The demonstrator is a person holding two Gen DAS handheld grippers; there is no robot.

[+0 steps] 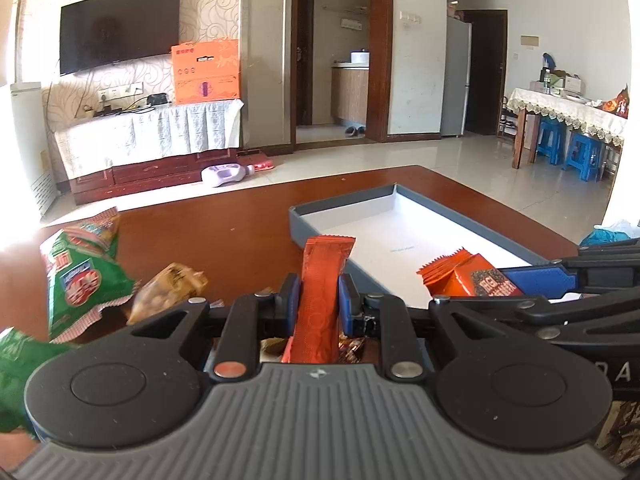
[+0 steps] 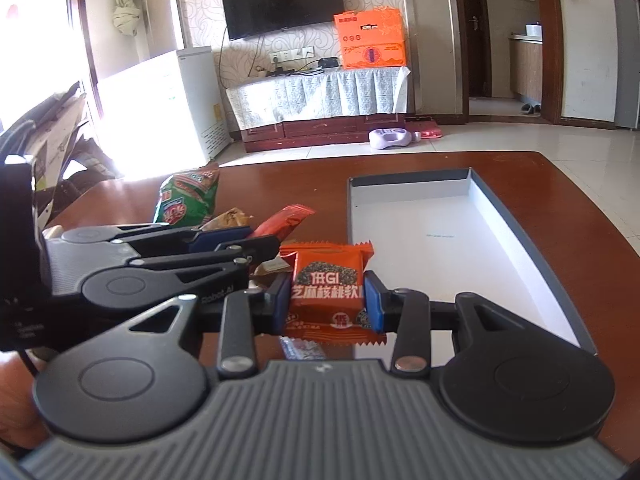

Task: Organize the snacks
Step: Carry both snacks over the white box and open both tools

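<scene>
My left gripper (image 1: 319,300) is shut on a long orange stick packet (image 1: 320,292), held upright above the brown table near the tray's near-left corner. My right gripper (image 2: 328,300) is shut on a square orange snack packet (image 2: 328,292) with white print, held just left of the tray. That packet also shows in the left wrist view (image 1: 468,276). The grey tray (image 2: 520,224) with a white floor lies ahead with nothing in it. The left gripper (image 2: 256,240) and its stick packet (image 2: 286,220) show in the right wrist view.
Green snack bags (image 1: 80,276) and a brown packet (image 1: 168,288) lie on the brown table (image 1: 208,240) to the left. More small wrappers (image 2: 300,348) lie under the grippers. A TV stand and tiled floor lie beyond the table's far edge.
</scene>
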